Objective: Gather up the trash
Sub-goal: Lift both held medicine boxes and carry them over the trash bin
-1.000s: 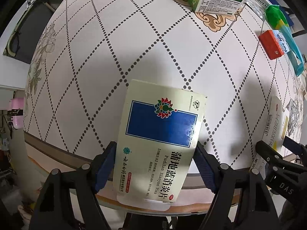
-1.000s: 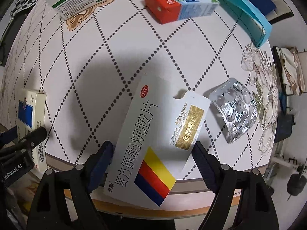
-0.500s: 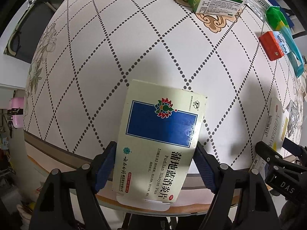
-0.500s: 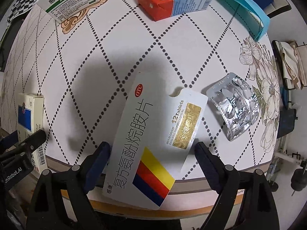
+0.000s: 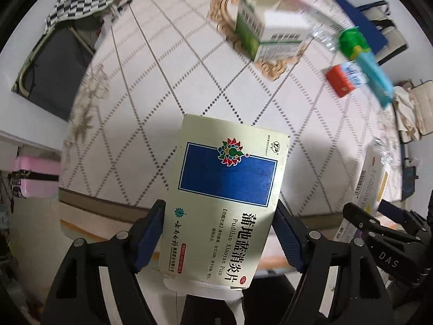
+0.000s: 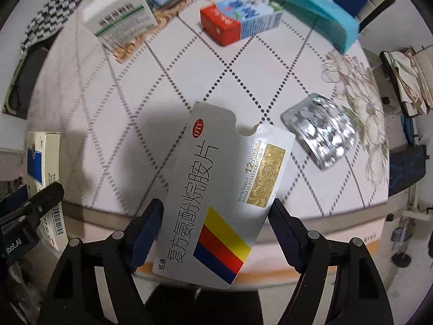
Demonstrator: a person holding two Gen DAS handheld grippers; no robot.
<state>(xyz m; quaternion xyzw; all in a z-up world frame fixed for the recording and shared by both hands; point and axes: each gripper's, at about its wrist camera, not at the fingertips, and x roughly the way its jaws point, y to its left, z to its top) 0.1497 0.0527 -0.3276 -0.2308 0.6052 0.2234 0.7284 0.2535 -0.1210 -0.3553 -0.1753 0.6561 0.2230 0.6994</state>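
My left gripper (image 5: 219,233) is shut on a cream medicine box with a blue panel (image 5: 227,173), held above the patterned table (image 5: 140,108) near its front edge. In the right wrist view that same box (image 6: 43,168) shows at the far left. The jaws of my right gripper (image 6: 216,216) are closing, and their pads press both sides of a silver medicine box with yellow, red and blue stripes (image 6: 224,178). This box hangs tilted over the table edge. Both grippers point down.
A silver blister pack (image 6: 322,132) lies right of the silver box. Further back lie a red and blue carton (image 6: 238,21), a green and white box (image 6: 119,21) and a teal wrapper (image 6: 311,8). A pink case (image 5: 35,176) sits off the table's left side.
Both grippers have risen with their boxes, so the table looks smaller and farther. The right jaws drew in onto the silver box, which has left the tabletop.
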